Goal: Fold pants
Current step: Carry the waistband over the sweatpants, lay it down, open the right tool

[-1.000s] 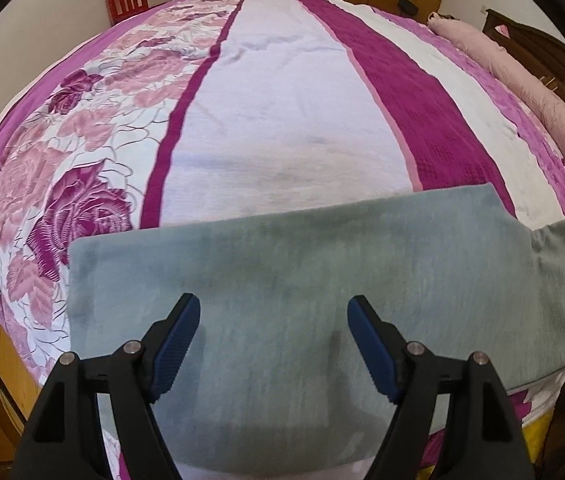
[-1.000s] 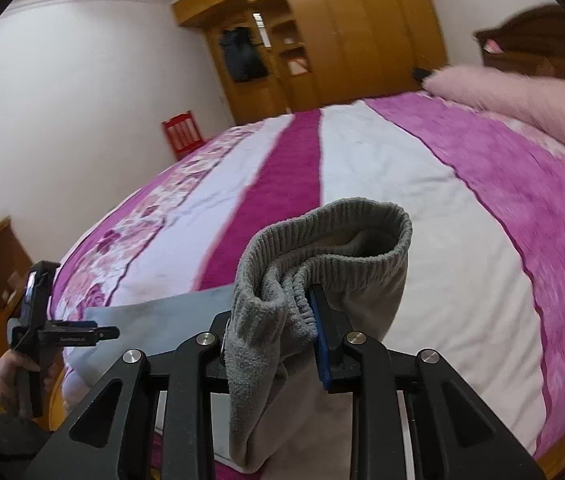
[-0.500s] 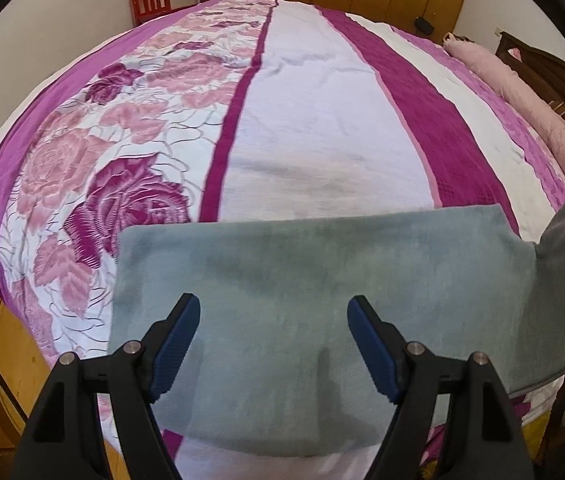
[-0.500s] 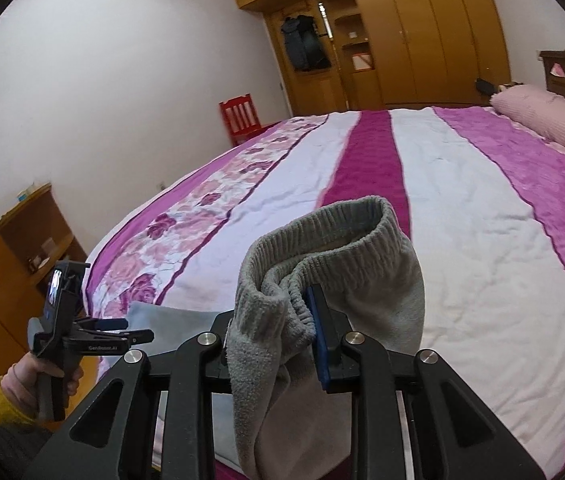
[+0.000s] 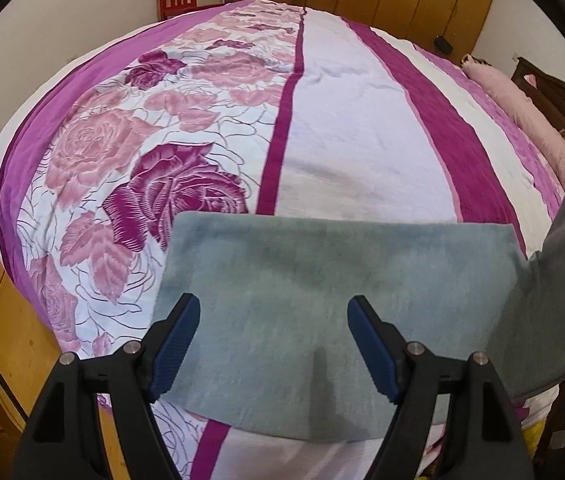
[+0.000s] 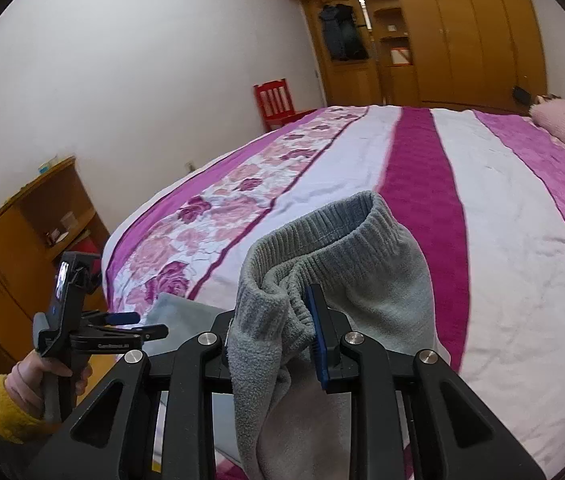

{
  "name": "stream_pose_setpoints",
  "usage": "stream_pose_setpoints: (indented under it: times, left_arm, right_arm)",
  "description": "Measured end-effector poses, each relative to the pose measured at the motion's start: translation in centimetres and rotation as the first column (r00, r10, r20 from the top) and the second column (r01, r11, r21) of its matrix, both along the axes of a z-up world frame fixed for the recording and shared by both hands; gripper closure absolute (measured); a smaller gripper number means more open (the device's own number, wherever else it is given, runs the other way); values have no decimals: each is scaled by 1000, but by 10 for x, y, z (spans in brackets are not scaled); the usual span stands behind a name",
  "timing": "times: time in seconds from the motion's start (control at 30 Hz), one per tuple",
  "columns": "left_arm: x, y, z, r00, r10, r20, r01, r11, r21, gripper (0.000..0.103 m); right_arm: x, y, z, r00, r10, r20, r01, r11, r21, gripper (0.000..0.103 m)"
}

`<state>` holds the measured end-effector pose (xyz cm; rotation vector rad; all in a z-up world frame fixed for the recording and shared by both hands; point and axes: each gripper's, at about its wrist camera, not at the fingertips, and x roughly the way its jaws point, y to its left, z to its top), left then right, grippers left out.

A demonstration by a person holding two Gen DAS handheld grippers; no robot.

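The grey-green fleece pants (image 5: 322, 292) lie flat along the near edge of the bed, one end rising up at the right (image 5: 562, 280). My left gripper (image 5: 274, 340) hovers open and empty just above the flat part. My right gripper (image 6: 302, 320) is shut on the ribbed waistband (image 6: 322, 240) of the pants and holds it raised above the bed; the fabric hangs down between the jaws. The left gripper also shows in the right wrist view (image 6: 122, 320), at the lower left beside the flat pant leg (image 6: 178, 316).
The bed (image 5: 342, 140) has a pink, white and magenta flowered cover. A pink bolster (image 5: 522, 108) lies along the headboard at right. A red chair (image 6: 276, 102) and wooden wardrobe (image 6: 442, 40) stand at the far wall. A wooden cabinet (image 6: 22, 240) stands at left.
My left gripper has shifted left along the pants, still open. My right gripper has lifted the waistband higher and swung leftward, holding its grip.
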<state>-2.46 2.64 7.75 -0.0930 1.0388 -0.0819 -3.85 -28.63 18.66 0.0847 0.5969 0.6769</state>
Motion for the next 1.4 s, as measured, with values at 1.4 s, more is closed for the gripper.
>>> stream_pose_setpoints:
  times: [1.4]
  left_arm:
    - [-11, 61, -20, 991, 126, -35, -128, 990, -57, 23]
  right_arm:
    - [9, 189, -102, 924, 303, -234, -350, 917, -194, 72]
